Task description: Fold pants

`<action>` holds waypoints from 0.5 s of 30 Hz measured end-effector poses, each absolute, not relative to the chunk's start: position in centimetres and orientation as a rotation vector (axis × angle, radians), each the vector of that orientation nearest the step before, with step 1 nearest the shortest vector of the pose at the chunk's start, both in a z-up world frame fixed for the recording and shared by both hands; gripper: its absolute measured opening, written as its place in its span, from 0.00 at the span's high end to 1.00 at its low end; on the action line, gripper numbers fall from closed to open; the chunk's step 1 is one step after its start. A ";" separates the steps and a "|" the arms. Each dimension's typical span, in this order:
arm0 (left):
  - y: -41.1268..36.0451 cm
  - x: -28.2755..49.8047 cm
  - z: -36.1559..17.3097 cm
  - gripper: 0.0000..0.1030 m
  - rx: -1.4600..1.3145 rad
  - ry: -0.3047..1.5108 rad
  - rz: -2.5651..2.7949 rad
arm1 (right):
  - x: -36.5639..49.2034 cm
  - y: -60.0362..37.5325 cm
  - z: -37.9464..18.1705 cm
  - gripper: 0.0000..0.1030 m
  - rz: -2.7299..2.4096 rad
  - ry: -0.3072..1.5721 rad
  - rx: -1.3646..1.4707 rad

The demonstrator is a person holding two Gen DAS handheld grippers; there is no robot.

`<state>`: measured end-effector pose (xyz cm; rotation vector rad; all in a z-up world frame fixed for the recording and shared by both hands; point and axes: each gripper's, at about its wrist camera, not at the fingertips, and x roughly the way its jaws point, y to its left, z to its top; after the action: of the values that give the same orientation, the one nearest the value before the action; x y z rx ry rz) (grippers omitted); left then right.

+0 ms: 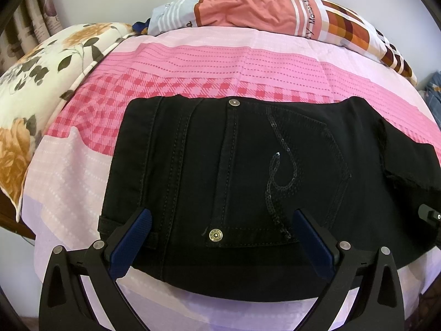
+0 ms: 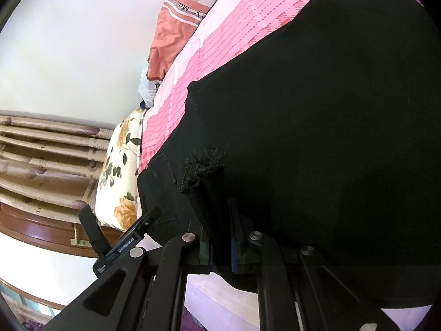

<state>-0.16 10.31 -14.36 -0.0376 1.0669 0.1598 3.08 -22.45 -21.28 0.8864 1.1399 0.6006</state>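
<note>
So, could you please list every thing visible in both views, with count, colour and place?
pants: one, black, folded on the bed, sequin pocket up.
bedsheet: one, pink striped and checked, under the pants.
floral pillow: one, cream with orange flowers, left bed edge.
patchwork pillow: one, salmon and brown, far edge by the wall.
curtain: one, beige, beyond the floral pillow.
left claw: one, black with blue pads, open over the pants.
right claw: one, black, shut on pants fabric.

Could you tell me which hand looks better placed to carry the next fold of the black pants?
Right, probably: its tongs are already shut on the black pants, while the left tongs stand open above the pocket.
</note>
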 end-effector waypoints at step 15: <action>10.4 -0.1 -14.5 0.02 -0.028 1.075 0.158 | 3.4 -21.3 -21.1 0.90 0.634 1.138 0.870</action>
<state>-0.10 10.42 -14.53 -0.0276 1.0749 0.1583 3.37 -21.26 -21.11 0.8700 1.1378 0.6343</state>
